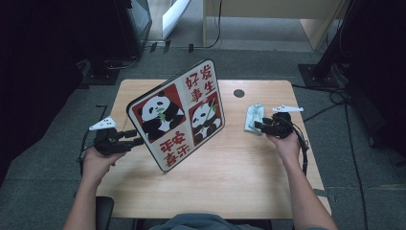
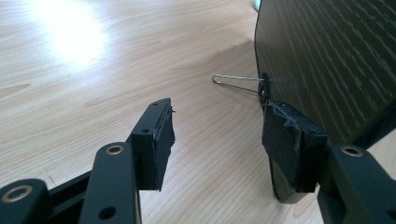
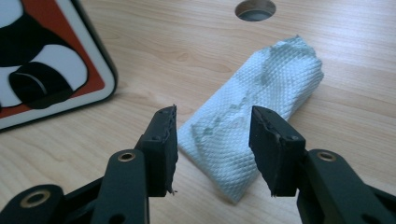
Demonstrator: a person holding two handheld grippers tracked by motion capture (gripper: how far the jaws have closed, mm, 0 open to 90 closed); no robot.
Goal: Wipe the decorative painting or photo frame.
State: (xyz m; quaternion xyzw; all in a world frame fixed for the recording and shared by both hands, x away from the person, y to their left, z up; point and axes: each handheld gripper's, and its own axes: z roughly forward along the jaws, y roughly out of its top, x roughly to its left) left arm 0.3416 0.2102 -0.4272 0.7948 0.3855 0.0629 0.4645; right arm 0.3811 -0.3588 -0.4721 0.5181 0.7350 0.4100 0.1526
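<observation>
The room is dim, with grey carpet and cables trailing on the floor around a pale wood-grain surface (image 1: 230, 182) that has rounded corners and a round cable hole (image 1: 239, 93) near its far edge. A flat, rigid panda board (image 1: 179, 115) with rounded corners stands tilted on its lower edge at the left centre of the surface. Its face is glossy and split into four panels: two red with black-and-white pandas, two white with red characters. Its back is dark and finely lined, and a thin wire clip (image 2: 236, 84) projects from its edge. The left tongs (image 1: 136, 138) stand apart at the board's left edge; one pad lies against the dark back, the other is clear of it. A folded, embossed white paper towel (image 1: 253, 117) lies flat at the right. The right tongs (image 1: 257, 125) stand apart just over its near end, not pressing it.
</observation>
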